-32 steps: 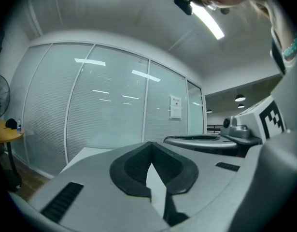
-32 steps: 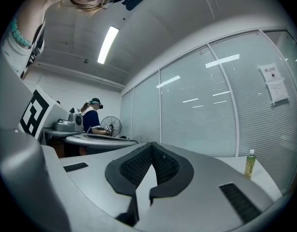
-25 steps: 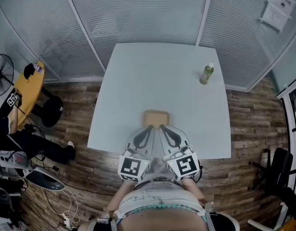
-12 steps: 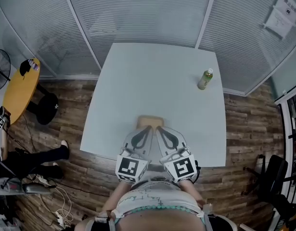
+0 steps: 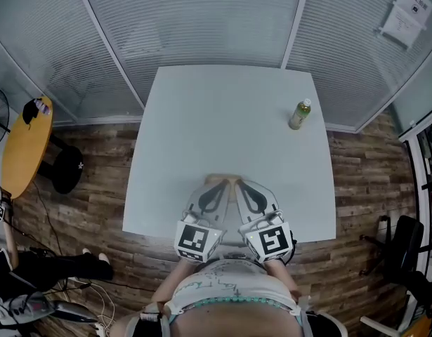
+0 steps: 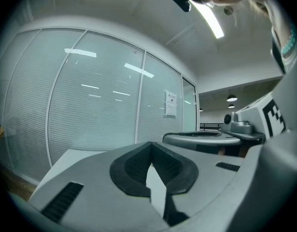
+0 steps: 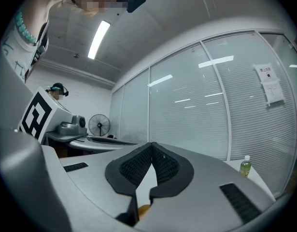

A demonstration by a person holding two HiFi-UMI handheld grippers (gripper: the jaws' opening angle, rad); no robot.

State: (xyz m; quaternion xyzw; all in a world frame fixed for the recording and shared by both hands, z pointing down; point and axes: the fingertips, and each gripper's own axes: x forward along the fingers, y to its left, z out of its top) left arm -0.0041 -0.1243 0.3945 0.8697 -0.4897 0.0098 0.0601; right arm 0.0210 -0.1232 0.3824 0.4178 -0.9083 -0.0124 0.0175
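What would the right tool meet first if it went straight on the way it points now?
Likely the glass wall beyond the white table: the right tool points level across it. The bottle stands off to its right, and the tan block seems to lie under its tip.

Glass partition walls [image 5: 201, 20] with closed blinds, paper notice [image 5: 407, 9] stuck on the glass. Wood-plank floor [image 5: 370, 181]. White square counter [image 5: 223, 104] near the glass. Round yellow side table [image 5: 22, 146] and fan [image 7: 98, 124] on the left, black chair [image 5: 405, 237] on the right. Ceiling strip light [image 7: 98, 38] lit.

Left tongs [image 5: 220, 186], right tongs [image 5: 241, 185] over block [image 5: 230, 179]
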